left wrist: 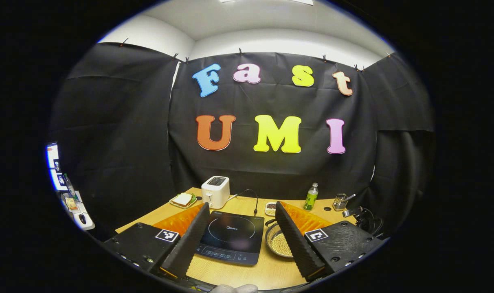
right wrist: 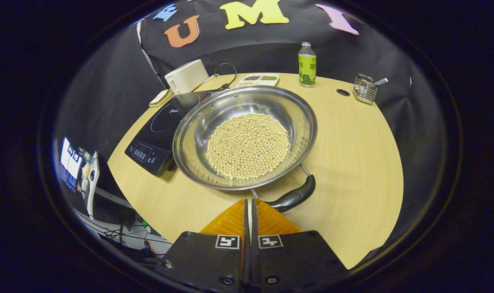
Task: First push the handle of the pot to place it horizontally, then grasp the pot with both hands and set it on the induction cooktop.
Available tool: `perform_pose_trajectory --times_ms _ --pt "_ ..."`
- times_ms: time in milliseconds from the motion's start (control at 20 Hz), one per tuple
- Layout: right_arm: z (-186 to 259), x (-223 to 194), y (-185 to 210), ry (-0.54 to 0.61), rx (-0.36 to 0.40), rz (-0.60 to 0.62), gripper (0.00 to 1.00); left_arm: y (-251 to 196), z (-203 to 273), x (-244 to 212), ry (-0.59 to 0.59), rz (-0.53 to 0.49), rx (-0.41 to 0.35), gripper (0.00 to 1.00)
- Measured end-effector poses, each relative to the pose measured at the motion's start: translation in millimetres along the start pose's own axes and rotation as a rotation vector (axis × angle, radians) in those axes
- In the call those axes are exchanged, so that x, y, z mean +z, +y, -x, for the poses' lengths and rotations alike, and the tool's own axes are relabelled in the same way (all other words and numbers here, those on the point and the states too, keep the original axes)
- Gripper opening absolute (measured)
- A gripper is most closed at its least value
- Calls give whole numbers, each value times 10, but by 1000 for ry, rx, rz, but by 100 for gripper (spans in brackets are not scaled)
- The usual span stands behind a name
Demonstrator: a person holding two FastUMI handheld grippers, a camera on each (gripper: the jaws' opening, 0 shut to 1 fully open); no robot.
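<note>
**A:** What's around your left claw (left wrist: 238,228)?

**B:** Its fingers are spread wide and grip nothing. Straight ahead between them lies the cooktop (left wrist: 230,238). Beyond it, against the cloth wall, stand a toaster (left wrist: 215,191) with a plate of bread (left wrist: 183,200) to its left, a small divided dish (left wrist: 270,208), a green bottle (left wrist: 310,197) and a metal holder (left wrist: 340,201).

**A:** And room to move?

**B:** The table (left wrist: 267,272) shows bare wood just in front of your left fingertips. In the right gripper view, bare wood spreads right of the pot out to the table's curved edge; the near edge runs close under your right claw (right wrist: 249,211).

**A:** Where's the pot from each claw?

**B:** From the left claw, the pot (left wrist: 280,241) sits just right of the cooktop, partly hidden behind your right-hand finger. From the right claw, whose fingers are pressed together on nothing, the pot fills the space directly ahead, full of pale beans (right wrist: 249,145), its rim overlapping the cooktop's near corner on the left. Its black handle (right wrist: 292,197) lies slanted, just ahead and right of your fingertips; whether they touch it, I can't tell.
</note>
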State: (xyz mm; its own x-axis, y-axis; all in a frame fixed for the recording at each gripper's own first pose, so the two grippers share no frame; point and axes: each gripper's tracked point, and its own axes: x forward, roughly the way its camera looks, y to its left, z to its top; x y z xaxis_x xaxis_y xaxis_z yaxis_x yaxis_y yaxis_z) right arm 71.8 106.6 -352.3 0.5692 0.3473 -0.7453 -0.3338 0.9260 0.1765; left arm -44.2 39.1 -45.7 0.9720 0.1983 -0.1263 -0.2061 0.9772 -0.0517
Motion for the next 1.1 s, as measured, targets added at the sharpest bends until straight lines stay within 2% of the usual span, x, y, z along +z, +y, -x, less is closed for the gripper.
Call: perform_pose_trajectory --times_ms 550,650,700,750,900,950,1100 --pt "-75 310 -651 4 -18 17 3 -275 -230 -26 18 6 61 96" --pt "-92 388 -782 4 -21 29 0 -350 -272 -44 24 9 73 96" --pt "-99 420 -838 6 -21 35 3 -385 -290 -52 27 8 79 96" --pt "-113 443 -890 8 -16 40 1 -423 -312 -64 30 8 86 96" --pt "-145 542 -1027 17 -7 72 4 -515 -363 -83 40 12 110 96" --pt "-160 575 -1078 19 -8 86 0 -556 -372 -99 42 15 118 96" --pt "-203 676 -1191 21 -1 117 4 -650 -404 -147 52 13 141 96"
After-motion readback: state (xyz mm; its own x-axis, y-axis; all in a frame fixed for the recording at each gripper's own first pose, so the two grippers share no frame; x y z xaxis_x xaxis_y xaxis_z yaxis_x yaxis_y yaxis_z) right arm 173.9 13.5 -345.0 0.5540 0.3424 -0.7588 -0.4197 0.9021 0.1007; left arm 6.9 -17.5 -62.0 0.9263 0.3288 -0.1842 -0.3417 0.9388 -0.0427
